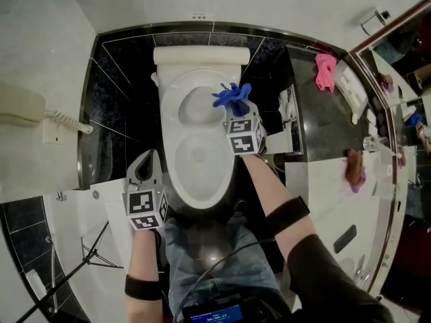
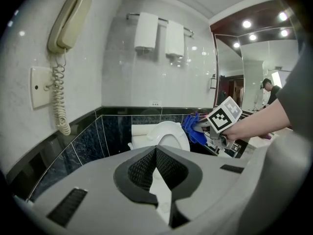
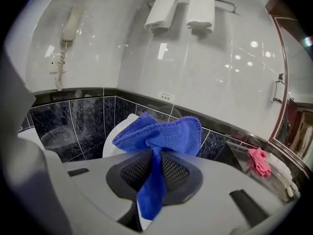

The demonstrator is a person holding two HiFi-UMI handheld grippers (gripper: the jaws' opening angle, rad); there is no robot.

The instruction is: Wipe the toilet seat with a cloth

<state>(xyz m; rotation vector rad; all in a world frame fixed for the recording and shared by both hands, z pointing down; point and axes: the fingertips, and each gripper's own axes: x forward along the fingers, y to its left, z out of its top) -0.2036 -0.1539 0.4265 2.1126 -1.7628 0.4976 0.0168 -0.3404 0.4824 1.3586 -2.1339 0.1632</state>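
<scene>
Two tongs are in use here, one in each of the person's hands. The right tongs (image 3: 155,166) are squeezed nearly shut on a blue cloth (image 3: 161,131). The cloth is bunched up in a puff above the tips, and one end hangs down between them. From above, that cloth sits over the back right part of the toilet, close to where the lid (image 1: 195,103) stands up in front of the tank (image 1: 201,54). I cannot tell if it is touching the white there or is just above it. The left tongs (image 2: 155,168) are shut tight with nothing in them. They are held low, beside the front left of the toilet, and they are not on the toilet seat (image 1: 172,170). The seat looks plain white all the way round. I see no wet marks or streaks, so I cannot tell if any part has been wiped. My guess is that the job is near its start. The cloth is picked up and is in the right spot to begin. What is left is the rub around the ring: down the right side, across the front and up the left. A pink cloth (image 1: 326,71) lies on the bench (image 1: 316,133) to the right, well away from the toilet.
</scene>
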